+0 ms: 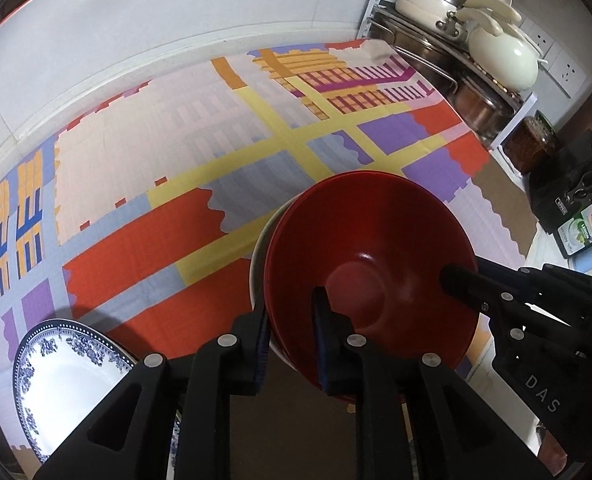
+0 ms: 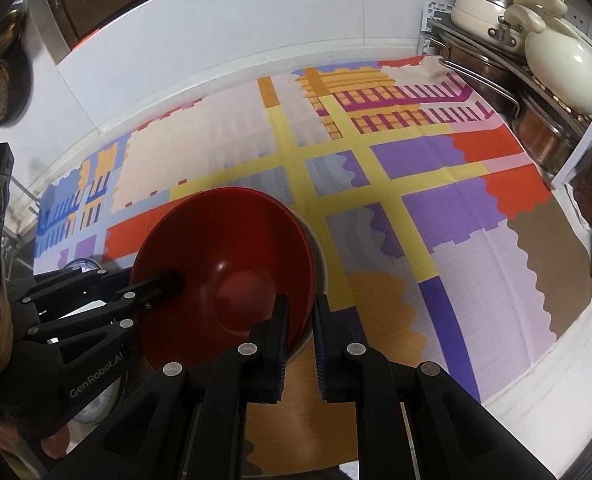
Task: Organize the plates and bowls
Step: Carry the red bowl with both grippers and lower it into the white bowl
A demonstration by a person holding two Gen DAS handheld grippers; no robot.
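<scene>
Both the left gripper [image 1: 290,344] and right gripper [image 2: 299,340] pinch opposite rims of the stacked red bowls [image 1: 370,264], likely smooth, rigid, slippery.

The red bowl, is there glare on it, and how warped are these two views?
Left wrist view: a small highlight sits inside the red bowl; the wall edge bows from fisheye distortion. Right wrist view: the bowl shows a faint sheen only; corners go dark.

The cloth [image 2: 436,208] behind the red bowl [image 2: 232,264] lies bare; pots [image 2: 564,64] crowd the far right corner.
</scene>
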